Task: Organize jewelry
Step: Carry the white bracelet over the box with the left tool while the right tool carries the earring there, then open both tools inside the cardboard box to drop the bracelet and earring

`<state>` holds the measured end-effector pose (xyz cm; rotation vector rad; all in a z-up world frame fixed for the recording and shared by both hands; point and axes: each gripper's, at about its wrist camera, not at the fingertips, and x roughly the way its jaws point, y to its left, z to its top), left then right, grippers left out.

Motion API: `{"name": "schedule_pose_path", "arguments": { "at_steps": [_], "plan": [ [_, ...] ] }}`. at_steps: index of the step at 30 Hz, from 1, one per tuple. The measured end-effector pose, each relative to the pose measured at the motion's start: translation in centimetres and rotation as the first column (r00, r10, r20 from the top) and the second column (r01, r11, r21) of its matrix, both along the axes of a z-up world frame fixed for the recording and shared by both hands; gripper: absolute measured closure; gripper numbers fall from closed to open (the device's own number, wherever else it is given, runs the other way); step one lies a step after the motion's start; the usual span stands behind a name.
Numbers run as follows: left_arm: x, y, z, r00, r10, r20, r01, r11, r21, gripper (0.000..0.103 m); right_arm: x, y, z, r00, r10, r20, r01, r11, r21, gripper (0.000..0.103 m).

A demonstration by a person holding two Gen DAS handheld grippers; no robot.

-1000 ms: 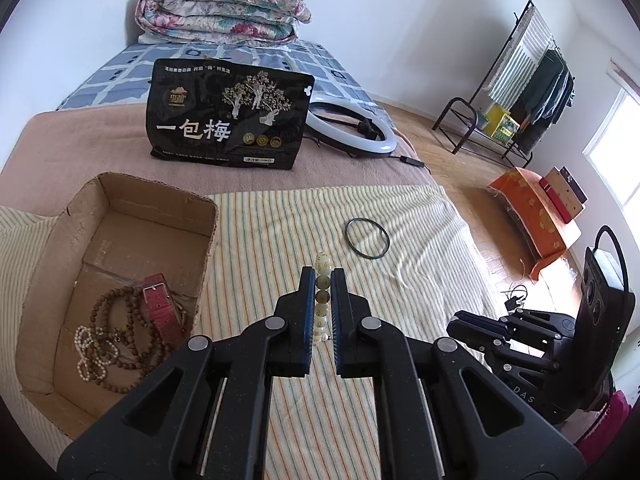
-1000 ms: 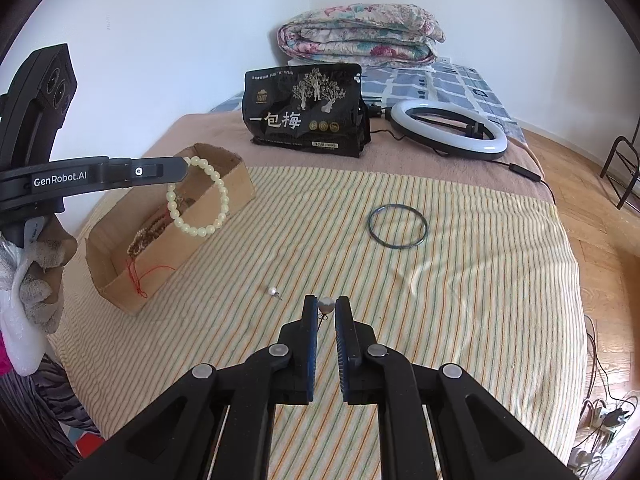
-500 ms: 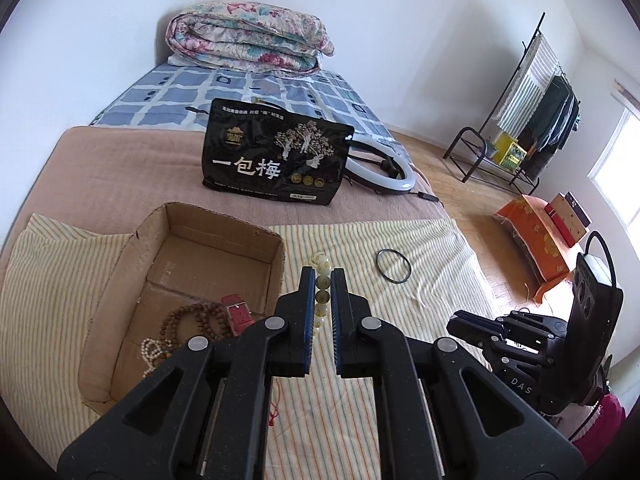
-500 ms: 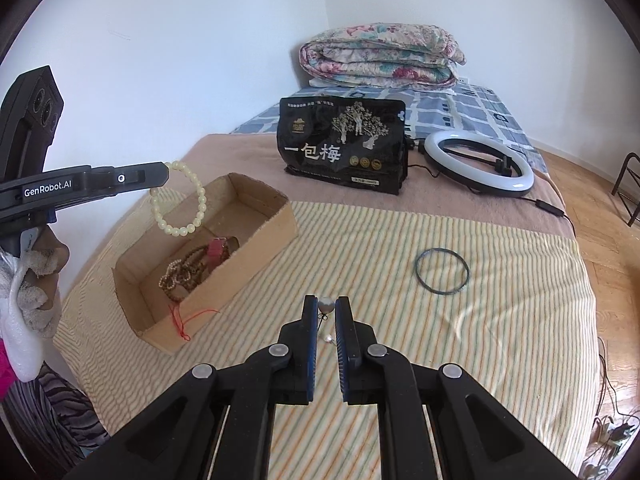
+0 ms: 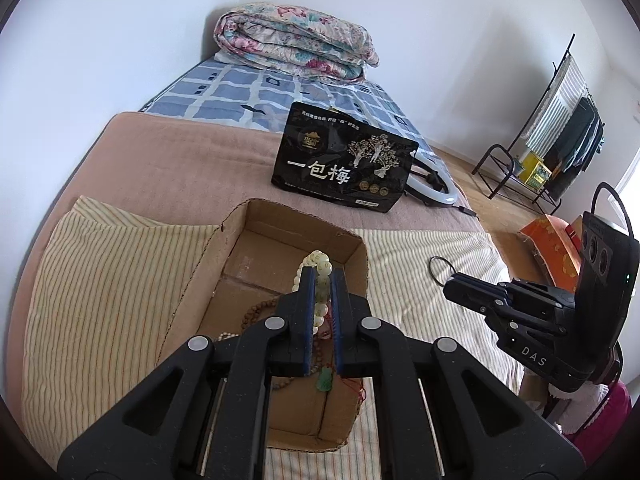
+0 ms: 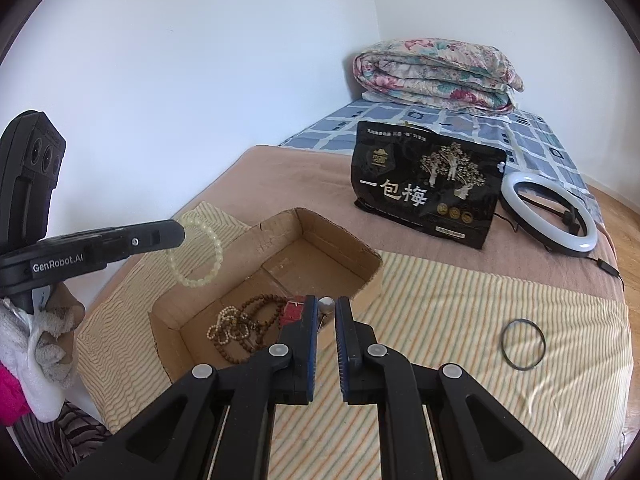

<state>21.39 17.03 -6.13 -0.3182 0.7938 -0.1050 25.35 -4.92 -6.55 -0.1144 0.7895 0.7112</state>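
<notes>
the left gripper (image 5: 321,276) was clamped on a pale cream beaded bracelet (image 6: 196,251), its loop hanging from the tips above the open brown cardboard box (image 6: 340,248), over the box's near-left corner in the right wrist view. the right gripper (image 6: 326,307) was pinched tight on a small silver-white earring stud (image 6: 326,303), held just over the box's near wall, on the side toward the striped cloth (image 6: 460,312).

inside the box lay a dark brown wooden bead necklace (image 6: 260,312), a short strand of small white beads (image 6: 226,322), a red strap (image 6: 293,312) and, in the left wrist view, a green pendant on red cord (image 5: 325,380). a thin black ring bangle (image 6: 523,345) rested on the cloth well to the right of the box. behind the box stood a black printed snack bag (image 6: 428,188), with a white ring light (image 6: 550,216) beside it.

judging from this, the stud was the risk: it sat right above the box's wall, so letting go there could bounce it off the cardboard edge onto the cloth, where something so small would be hard to find. the bracelet's loop hung near the box's left wall and might snag or drape over it if released before it was over the floor. dropped onto the heap, it could also tangle with the necklace.
</notes>
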Motion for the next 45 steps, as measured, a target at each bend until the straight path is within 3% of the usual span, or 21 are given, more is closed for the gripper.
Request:
{"name": "schedule_pose_path", "arguments": {
  "at_steps": [11, 24, 27, 29, 32, 33, 34, 36, 37, 45],
  "plan": [
    [0.1, 1.7, -1.7, 0.999, 0.032, -0.032, -0.032, 0.999, 0.009, 0.098, 2.8, 4.6, -1.8, 0.999, 0.026, -0.029, -0.027, 1.000, -0.011, 0.097],
    [0.2, 2.2, -2.2, 0.998, 0.035, -0.045, -0.034, 0.999, 0.041, 0.098, 5.0, 5.7, -3.2, 0.998, -0.004, -0.066, 0.002, 1.000, -0.021, 0.094],
    [0.2, 2.1, -2.4, 0.998, 0.029, -0.053, -0.026, 0.998, 0.051, 0.098, 5.0, 5.8, -3.2, 0.998, -0.008, -0.055, 0.006, 1.000, -0.030, 0.077],
    [0.2, 2.0, -2.4, 0.998, 0.027, -0.050, -0.024, 0.998, 0.050, 0.098, 4.8, 5.9, -3.1, 0.999, -0.004, -0.052, 0.002, 1.000, -0.030, 0.075],
    [0.2, 1.7, -2.4, 0.998, 0.023, -0.056, -0.019, 0.998, 0.059, 0.097, 4.6, 5.9, -2.9, 0.999, -0.012, -0.044, 0.010, 0.999, -0.036, 0.063],
    [0.3, 1.6, -2.5, 0.998, 0.025, -0.061, -0.021, 0.998, 0.061, 0.096, 4.5, 5.8, -2.8, 0.999, -0.017, -0.039, 0.016, 0.999, -0.037, 0.053],
    [0.3, 1.6, -2.5, 0.998, 0.024, -0.063, -0.020, 0.998, 0.060, 0.094, 4.4, 5.7, -2.7, 0.999, -0.024, -0.032, 0.023, 0.999, -0.037, 0.042],
    [0.3, 1.4, -2.5, 0.998, 0.024, -0.060, -0.020, 0.998, 0.064, 0.072, 4.3, 5.4, -2.4, 0.999, -0.040, -0.021, 0.039, 0.999, -0.031, 0.032],
    [0.2, 1.4, -2.4, 0.998, 0.027, -0.052, -0.023, 0.997, 0.069, 0.070, 4.2, 5.2, -2.3, 0.999, -0.048, -0.019, 0.047, 0.998, -0.028, 0.028],
    [-0.2, 0.2, -1.7, 0.999, 0.020, -0.027, -0.017, 0.994, 0.109, 0.069, 4.3, 3.2, -1.4, 0.993, -0.117, 0.007, 0.118, 0.993, -0.020, 0.012]
  ]
}}
